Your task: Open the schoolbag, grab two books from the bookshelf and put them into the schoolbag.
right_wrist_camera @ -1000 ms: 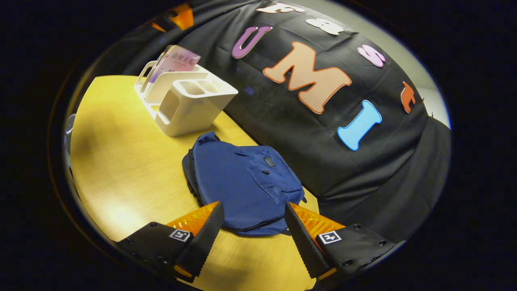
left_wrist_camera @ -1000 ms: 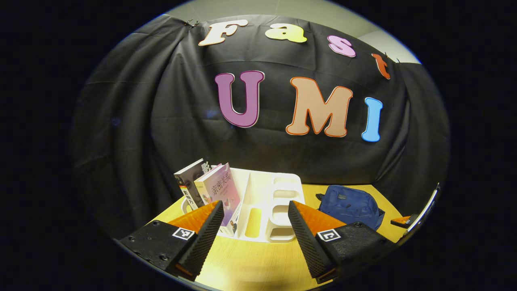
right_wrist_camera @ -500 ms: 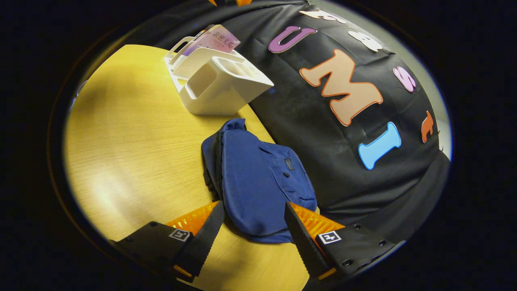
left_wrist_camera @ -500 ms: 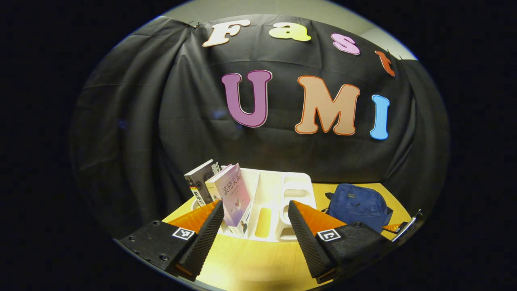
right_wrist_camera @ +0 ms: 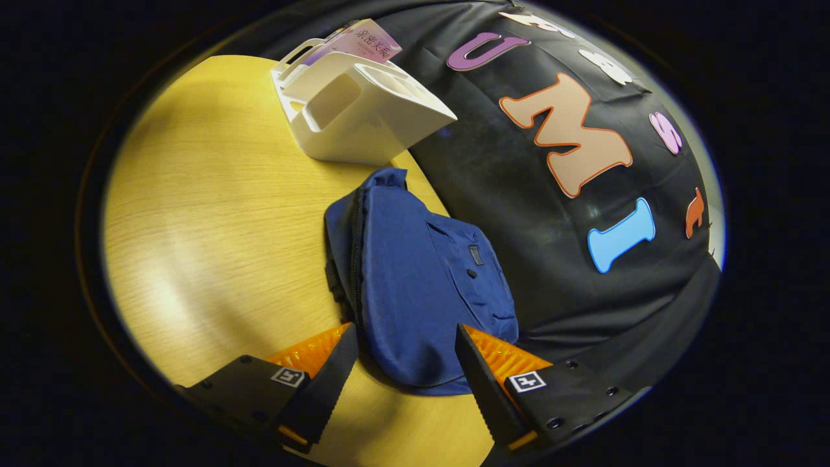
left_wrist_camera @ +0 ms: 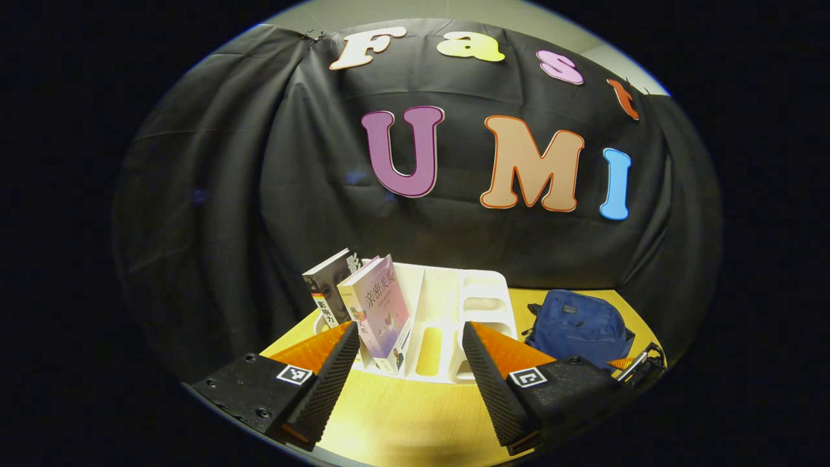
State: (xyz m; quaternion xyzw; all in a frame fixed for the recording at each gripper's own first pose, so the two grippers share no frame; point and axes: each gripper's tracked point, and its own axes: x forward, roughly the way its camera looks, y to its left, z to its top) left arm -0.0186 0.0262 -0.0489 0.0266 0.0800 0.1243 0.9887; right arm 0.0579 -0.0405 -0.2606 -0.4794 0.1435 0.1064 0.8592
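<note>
Left gripper view: left tool [left_wrist_camera: 411, 370] gaping empty facing two books [left_wrist_camera: 363, 305] upright in bookshelf [left_wrist_camera: 447, 324]; right gripper view: right tool [right_wrist_camera: 405, 370] spread over zipped schoolbag [right_wrist_camera: 421, 285] on counter [right_wrist_camera: 220, 214], nothing done yet.

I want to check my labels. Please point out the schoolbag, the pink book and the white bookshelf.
schoolbag [right_wrist_camera: 421, 285]: right gripper view, on its blue front panel.
pink book [left_wrist_camera: 384, 311]: left gripper view, on its front cover.
white bookshelf [right_wrist_camera: 363, 107]: right gripper view, on its side wall.
</note>
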